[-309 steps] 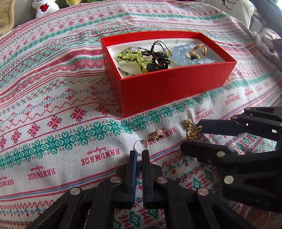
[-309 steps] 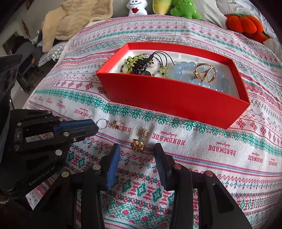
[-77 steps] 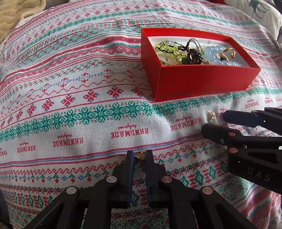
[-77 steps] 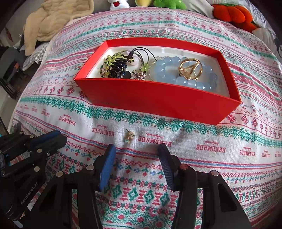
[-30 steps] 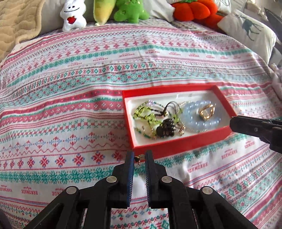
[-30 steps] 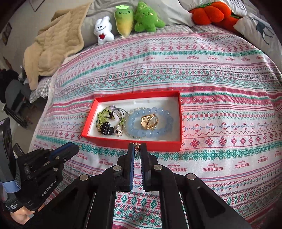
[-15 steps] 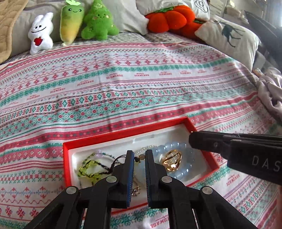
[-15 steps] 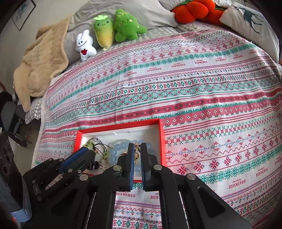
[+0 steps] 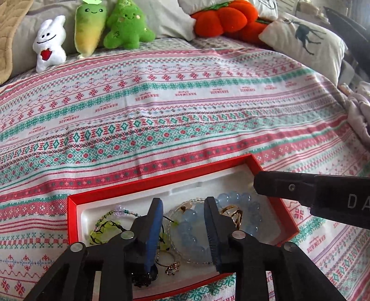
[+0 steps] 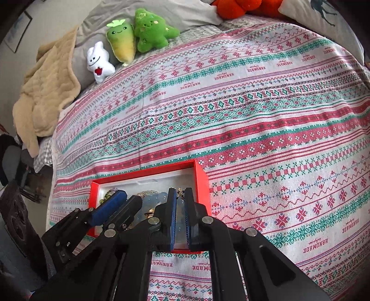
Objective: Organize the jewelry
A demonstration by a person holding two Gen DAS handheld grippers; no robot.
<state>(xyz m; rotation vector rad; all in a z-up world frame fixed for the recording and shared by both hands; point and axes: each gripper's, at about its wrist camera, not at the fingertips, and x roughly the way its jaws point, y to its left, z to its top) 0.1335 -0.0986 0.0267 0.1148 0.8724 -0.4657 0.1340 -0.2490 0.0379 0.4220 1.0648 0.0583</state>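
Note:
A red box [image 9: 161,178] with a white lining lies on the patterned bedspread. It holds a pale blue bead bracelet [image 9: 192,233], a gold ring [image 9: 233,213], a green bead bracelet [image 9: 101,231] and other small pieces. My left gripper [image 9: 183,203] hangs over the box's middle; its jaws are opening and nothing is pinched between them. A small gold piece [image 9: 183,209] lies in the box just beyond the tips. My right gripper [image 10: 180,192] hovers over the right end of the box [image 10: 201,176], shut on a small gold earring [image 10: 179,191] at its tips.
Plush toys [image 9: 92,25] and an orange pumpkin cushion [image 9: 222,18] line the head of the bed. A deer-print pillow [image 9: 305,41] lies at the far right, a beige blanket [image 10: 46,92] at the left. The bedspread [image 9: 161,104] stretches beyond the box.
Both grippers came forward over the box. The left jaws have spread apart and the small earring they pinched is no longer between them. The right jaws stay closed on their earring.

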